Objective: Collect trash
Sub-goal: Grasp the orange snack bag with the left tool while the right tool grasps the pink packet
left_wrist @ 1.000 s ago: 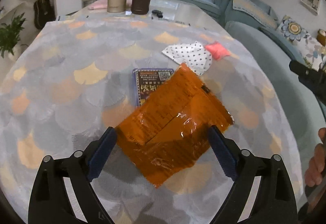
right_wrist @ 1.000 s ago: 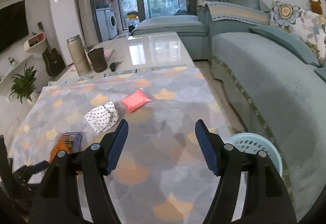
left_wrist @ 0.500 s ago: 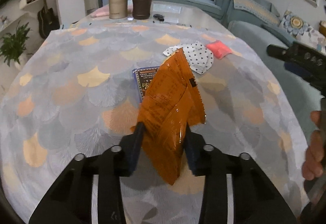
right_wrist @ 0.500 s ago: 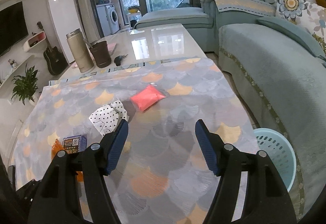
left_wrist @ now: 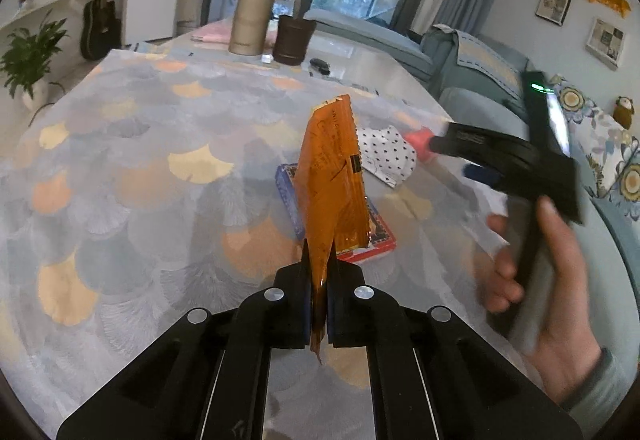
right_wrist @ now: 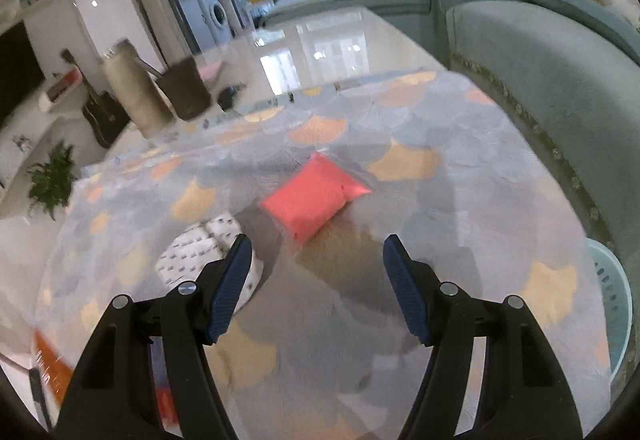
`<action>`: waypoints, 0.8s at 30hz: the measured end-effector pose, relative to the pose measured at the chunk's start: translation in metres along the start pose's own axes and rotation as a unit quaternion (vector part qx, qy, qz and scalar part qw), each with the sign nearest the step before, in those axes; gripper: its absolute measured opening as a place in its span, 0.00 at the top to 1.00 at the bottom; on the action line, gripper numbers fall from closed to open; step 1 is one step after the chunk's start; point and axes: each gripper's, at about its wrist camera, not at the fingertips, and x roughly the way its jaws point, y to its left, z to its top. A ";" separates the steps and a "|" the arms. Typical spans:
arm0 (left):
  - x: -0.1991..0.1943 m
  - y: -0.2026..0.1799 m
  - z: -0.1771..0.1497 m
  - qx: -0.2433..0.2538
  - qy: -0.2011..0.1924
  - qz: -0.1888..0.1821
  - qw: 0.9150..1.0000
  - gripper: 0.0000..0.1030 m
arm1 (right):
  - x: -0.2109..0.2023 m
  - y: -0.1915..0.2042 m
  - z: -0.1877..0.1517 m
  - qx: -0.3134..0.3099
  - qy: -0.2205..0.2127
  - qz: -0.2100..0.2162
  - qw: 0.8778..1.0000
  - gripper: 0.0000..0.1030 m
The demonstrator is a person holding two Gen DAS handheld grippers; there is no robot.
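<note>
Keeping left gripper point(left_wrist: 316, 300) clamped low on orange wrapper point(left_wrist: 334, 179); centring wide-open right gripper point(right_wrist: 316, 280) over pink packet point(right_wrist: 316, 195) before pinching.

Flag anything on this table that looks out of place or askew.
Litter lies loose on the patterned cloth: a pink packet lying askew, a crumpled polka-dot wrapper and a small blue box. The orange wrapper stands on edge, pinched in the left gripper. Nothing looks spilled or broken.
</note>
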 end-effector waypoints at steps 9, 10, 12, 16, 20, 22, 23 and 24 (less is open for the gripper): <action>-0.001 0.002 0.000 -0.004 -0.005 -0.007 1.000 0.97 | 0.036 0.012 0.021 0.027 0.023 0.005 0.999 0.37; -0.001 0.002 0.001 -0.002 -0.005 -0.007 1.000 0.97 | 0.039 0.014 0.023 0.024 0.026 0.005 0.999 0.35; 0.000 0.002 0.001 -0.002 -0.006 -0.006 1.000 0.97 | 0.046 0.019 0.026 0.016 0.037 0.000 0.999 0.35; 0.001 0.005 0.002 -0.007 -0.003 -0.008 1.000 0.97 | 0.050 0.021 0.030 0.017 0.034 -0.013 0.999 0.39; -0.001 0.004 0.002 -0.002 -0.004 -0.007 1.000 0.97 | 0.049 0.021 0.027 0.016 0.031 -0.022 0.999 0.64; -0.003 0.003 0.001 0.001 -0.008 -0.005 1.000 0.97 | 0.046 0.018 0.026 0.019 0.027 -0.022 0.999 0.66; -0.004 0.002 0.001 0.003 -0.011 -0.005 1.000 0.97 | 0.041 0.016 0.025 0.020 0.020 -0.022 0.999 0.66; -0.005 0.001 0.001 0.006 -0.013 -0.006 1.000 0.97 | 0.036 0.015 0.024 0.019 0.013 -0.021 1.000 0.66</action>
